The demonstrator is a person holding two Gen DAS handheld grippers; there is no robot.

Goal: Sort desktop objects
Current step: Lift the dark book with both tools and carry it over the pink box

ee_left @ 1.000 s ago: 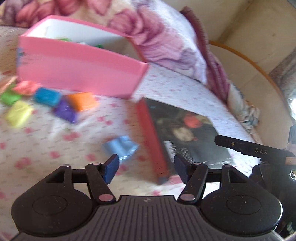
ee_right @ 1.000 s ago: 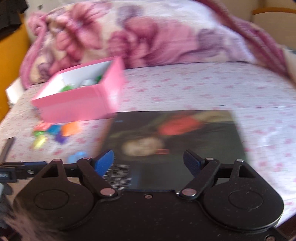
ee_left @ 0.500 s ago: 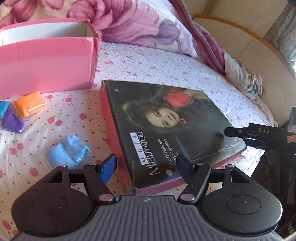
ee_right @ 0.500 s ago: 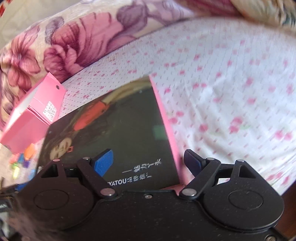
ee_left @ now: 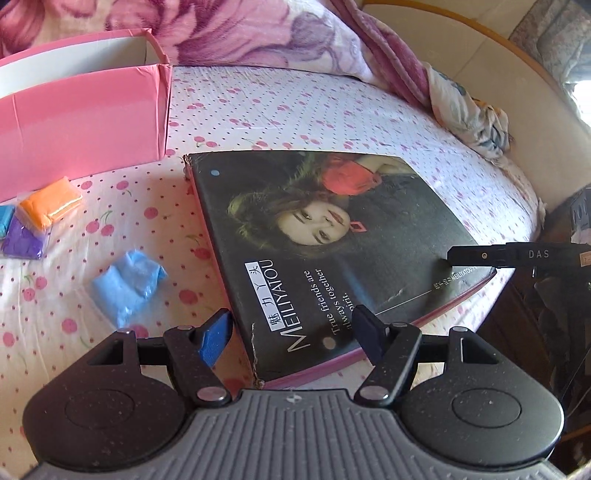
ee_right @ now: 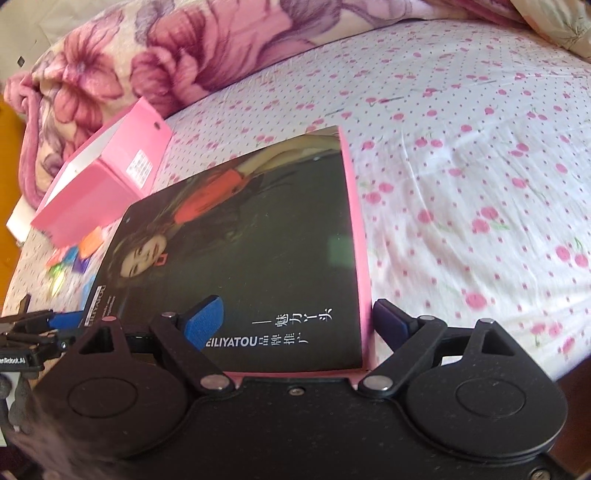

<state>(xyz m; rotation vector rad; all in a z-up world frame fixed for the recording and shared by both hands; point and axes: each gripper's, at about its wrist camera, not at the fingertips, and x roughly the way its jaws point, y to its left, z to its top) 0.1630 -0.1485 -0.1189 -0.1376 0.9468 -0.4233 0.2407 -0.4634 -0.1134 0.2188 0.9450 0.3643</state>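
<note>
A flat dark box [ee_left: 332, 240] with a woman's portrait and pink sides lies on the cherry-print bedsheet; it also shows in the right wrist view [ee_right: 251, 243]. My left gripper [ee_left: 291, 336] is open, its fingers straddling the box's near left corner. My right gripper [ee_right: 295, 321] is open, straddling the box's near right corner, one finger over the lid and one outside the pink edge. A pink open box [ee_left: 81, 110] stands behind on the left. Small clay packets lie beside it: orange [ee_left: 50, 203], purple [ee_left: 24, 240], light blue [ee_left: 125, 284].
A flowered blanket [ee_left: 240, 33] is heaped along the back of the bed. The bed's edge [ee_left: 532, 206] drops off at the right, with a curved headboard beyond. The right gripper's finger [ee_left: 517, 254] reaches in over the box's far corner in the left wrist view.
Both grippers have swung toward the dark box and closed in on its near corners. The pink box and clay packets have slid to the left of both views.
</note>
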